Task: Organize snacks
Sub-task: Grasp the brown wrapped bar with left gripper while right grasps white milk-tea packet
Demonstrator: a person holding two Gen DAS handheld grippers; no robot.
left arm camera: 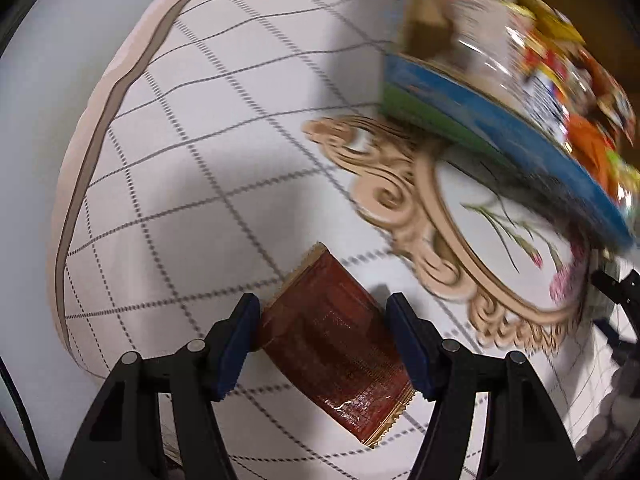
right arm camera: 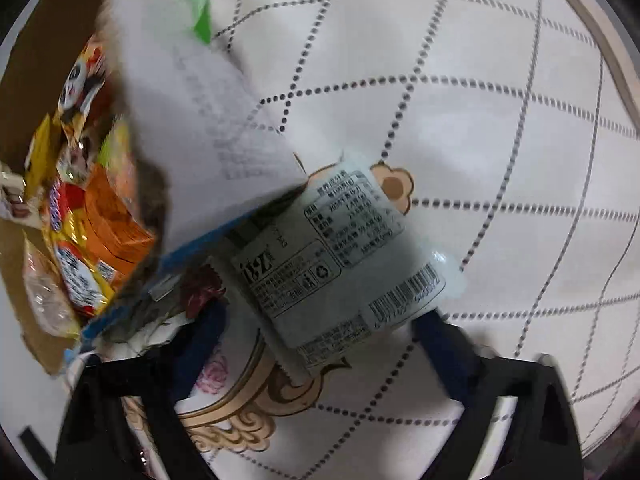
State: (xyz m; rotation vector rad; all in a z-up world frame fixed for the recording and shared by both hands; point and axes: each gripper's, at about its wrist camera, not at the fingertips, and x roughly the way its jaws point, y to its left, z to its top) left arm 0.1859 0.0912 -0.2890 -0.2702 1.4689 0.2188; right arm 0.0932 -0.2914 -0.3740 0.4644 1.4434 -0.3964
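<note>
While the left hand-held gripper (left arm camera: 324, 344) pinches a brown snack packet (left arm camera: 336, 344), the right hand-held gripper (right arm camera: 320, 320) clamps a pale packet (right arm camera: 340, 256).

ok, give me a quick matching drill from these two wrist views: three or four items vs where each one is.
Items:
1. brown snack packet
2. pale packet with barcode
3. orange packet
4. floral medallion print

Places:
A. inside the cardboard box
B. between the left gripper fingers
C. between the right gripper fingers
D. on the tablecloth

Pairs: 1-B, 2-C, 3-A, 4-D
</note>
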